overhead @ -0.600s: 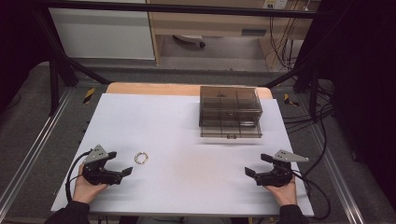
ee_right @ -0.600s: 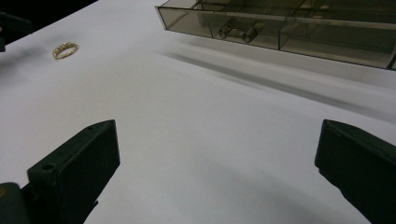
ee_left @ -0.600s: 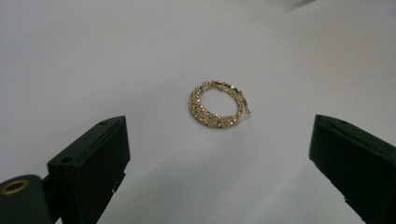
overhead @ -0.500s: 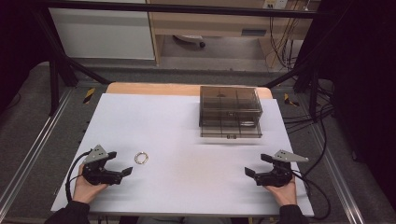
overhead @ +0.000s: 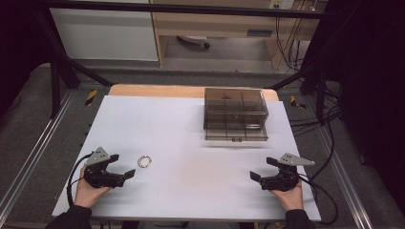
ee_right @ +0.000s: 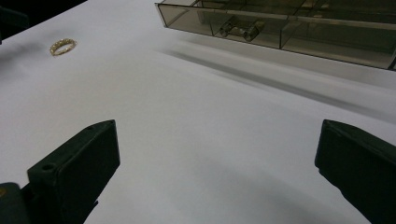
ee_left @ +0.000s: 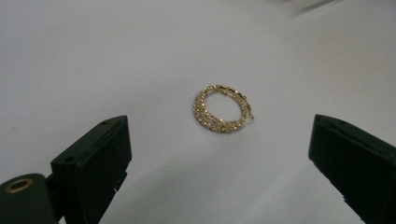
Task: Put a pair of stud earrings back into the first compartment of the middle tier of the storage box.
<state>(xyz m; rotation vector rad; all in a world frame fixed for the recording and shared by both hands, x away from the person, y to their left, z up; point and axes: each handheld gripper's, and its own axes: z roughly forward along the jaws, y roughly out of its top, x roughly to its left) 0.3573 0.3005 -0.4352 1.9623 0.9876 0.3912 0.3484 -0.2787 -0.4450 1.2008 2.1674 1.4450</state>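
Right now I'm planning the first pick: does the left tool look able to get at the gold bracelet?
Probably yes. The left tool stands open, the coiled gold bracelet lies just ahead of it on bare white table, and nothing sits between them.

Smoky walls are obscuring what is lying inside the drawer box (overhead: 235,114); its right end is running off the right gripper view.

White table (overhead: 181,138) bears gold bracelet (overhead: 144,161) and smoky drawer box (overhead: 235,114)
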